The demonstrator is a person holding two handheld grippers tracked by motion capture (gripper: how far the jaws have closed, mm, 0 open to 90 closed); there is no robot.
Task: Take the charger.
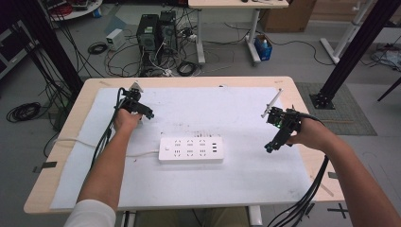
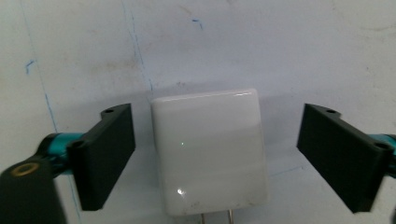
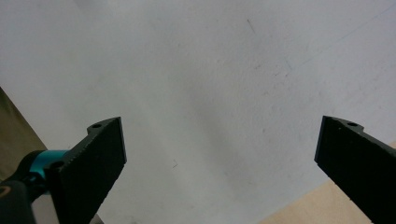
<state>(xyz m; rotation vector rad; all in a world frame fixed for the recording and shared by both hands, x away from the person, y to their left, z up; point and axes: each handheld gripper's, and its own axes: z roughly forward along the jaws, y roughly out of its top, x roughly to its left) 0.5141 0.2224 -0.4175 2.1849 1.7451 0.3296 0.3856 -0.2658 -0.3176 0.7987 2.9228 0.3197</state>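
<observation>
Two tools are out over the white sheet on our desk [image 1: 302,90]. Our left tool [image 2: 215,154] has its black jaws spread wide, one on each side of a little white charger block [image 2: 210,149], and neither jaw touches it yet. The block lies flat on the sheet between them, with its two metal prongs [image 2: 215,218] at the near end. Our right tool [image 3: 219,163] is let go too, with only bare sheet between its jaws. The white power strip [image 1: 191,150] lies in the middle of the desk, well away from the block. We think the smooth, shiny block could slip or turn if the jaws squeeze it off-center. If we pinch too near the prongs, it may tip and be hard to plug in
</observation>
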